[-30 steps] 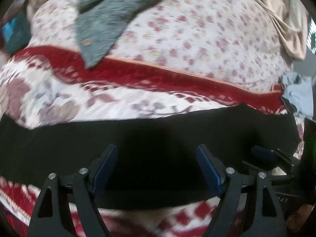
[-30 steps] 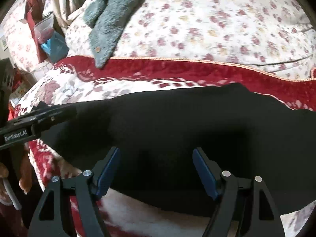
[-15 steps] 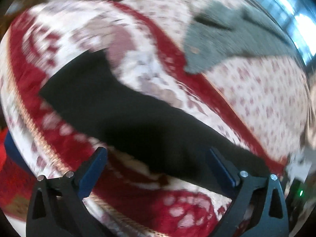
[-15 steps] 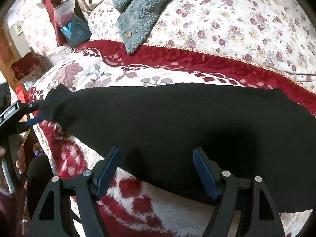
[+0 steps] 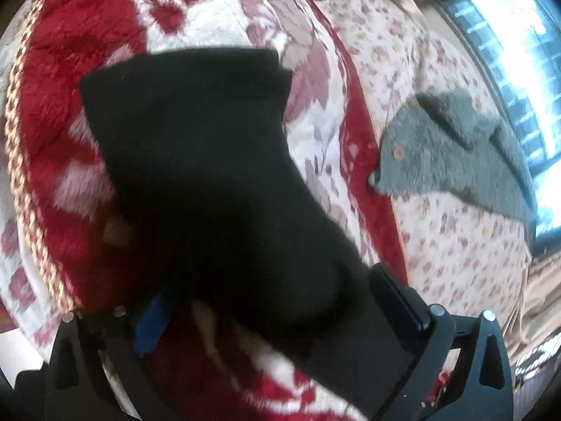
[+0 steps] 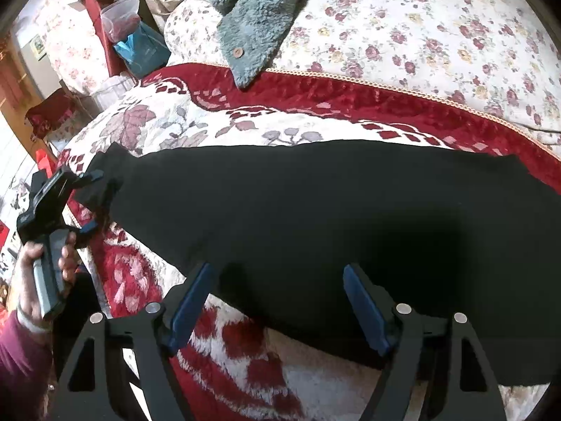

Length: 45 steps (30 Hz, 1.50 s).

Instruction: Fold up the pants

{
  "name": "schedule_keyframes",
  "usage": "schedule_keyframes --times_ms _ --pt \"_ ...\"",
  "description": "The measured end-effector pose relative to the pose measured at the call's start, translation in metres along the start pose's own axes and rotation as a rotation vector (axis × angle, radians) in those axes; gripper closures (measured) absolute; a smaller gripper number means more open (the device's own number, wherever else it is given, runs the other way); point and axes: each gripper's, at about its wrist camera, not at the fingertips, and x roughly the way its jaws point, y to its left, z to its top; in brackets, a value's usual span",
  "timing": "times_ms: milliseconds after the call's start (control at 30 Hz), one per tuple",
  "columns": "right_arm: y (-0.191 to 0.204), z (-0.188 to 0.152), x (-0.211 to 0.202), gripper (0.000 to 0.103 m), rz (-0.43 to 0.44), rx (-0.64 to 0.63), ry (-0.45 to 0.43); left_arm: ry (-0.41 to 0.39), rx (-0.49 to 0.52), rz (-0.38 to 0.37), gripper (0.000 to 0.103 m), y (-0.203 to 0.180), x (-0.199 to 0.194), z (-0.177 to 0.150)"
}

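Your black pants [image 6: 315, 217] lie stretched out flat along the near edge of the bed, on the red and white blanket [image 6: 245, 379], with one end reaching the blanket's left corner. Your left gripper [image 6: 94, 203] is at that end, fingers spread on either side of the fabric; in its own view the cloth bunches between the fingers, but you cannot tell whether they have actually closed on it. Your right gripper [image 6: 277, 301] hovers with its fingers wide apart over the near edge of the pants, holding nothing.

The likely trouble sits at the left end. If the gripper pinches only the top layer, the lower one will stay behind on the plush blanket and the fold will come out crooked. The pile of the blanket probably drags at the cloth, so a quick pull may wrinkle the middle. Black on black hides the edges, so check the layers before you lift. The grey fleece garment [image 6: 259, 24] lies well apart, toward the far side, and should not interfere.
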Motion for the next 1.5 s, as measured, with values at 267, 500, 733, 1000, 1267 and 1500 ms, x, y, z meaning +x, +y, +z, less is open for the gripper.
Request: schedule_keyframes --times_ms 267,500,733,1000,1267,1500 --pt "0.038 0.031 0.015 0.018 0.047 -0.122 -0.028 -0.005 0.024 0.071 0.000 -0.005 0.016 0.020" --pt "0.112 0.102 0.085 0.018 0.343 -0.463 0.047 0.005 -0.053 -0.001 0.000 0.008 0.008 0.028" --pt "0.167 0.168 0.162 0.019 0.584 -0.645 0.189 -0.043 -0.156 -0.034 0.000 0.017 0.001 0.039" --pt "0.215 0.163 0.244 0.051 0.706 -0.761 0.403 -0.060 -0.186 -0.010 0.000 0.018 0.011 0.054" --pt "0.213 0.166 0.239 0.076 0.688 -0.737 0.358 0.044 -0.140 -0.045 0.097 0.018 0.026 0.068" --pt "0.209 0.170 0.219 0.072 0.627 -0.689 0.306 0.022 -0.001 -0.088 0.096 -0.007 0.011 0.075"
